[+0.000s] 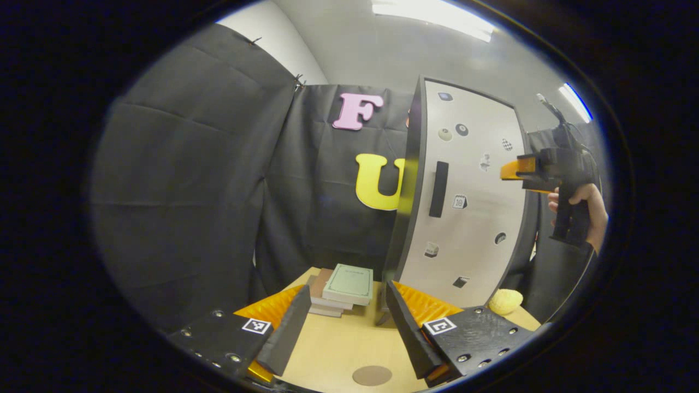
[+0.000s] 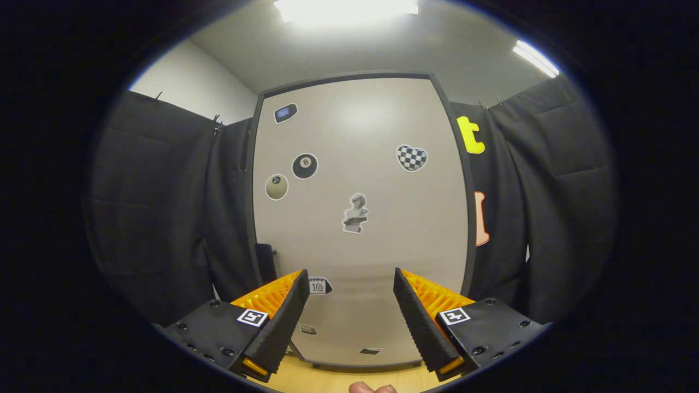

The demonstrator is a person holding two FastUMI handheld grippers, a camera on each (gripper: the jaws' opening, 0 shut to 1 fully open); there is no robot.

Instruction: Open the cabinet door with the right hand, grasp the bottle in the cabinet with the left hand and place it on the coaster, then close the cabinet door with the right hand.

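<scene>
My left claw (image 1: 343,327) is spread wide and holds nothing, hovering over the counter (image 1: 338,349). My right claw (image 2: 349,322) is wide too, empty, facing the cabinet door (image 2: 360,218) close up; the door is shut, so I cannot see the bottle. In the left gripper view that right claw (image 1: 516,170) sits by the door's right side, my hand (image 1: 587,210) gripping it. The door's handle (image 1: 438,189) is at its left edge, stickers scattered over it. The coaster (image 1: 372,375) lies on the counter below my left claw. Books (image 1: 341,289) are stacked left of the cabinet; a yellow lump (image 1: 505,301) rests right. Black cloth walls surround.
</scene>
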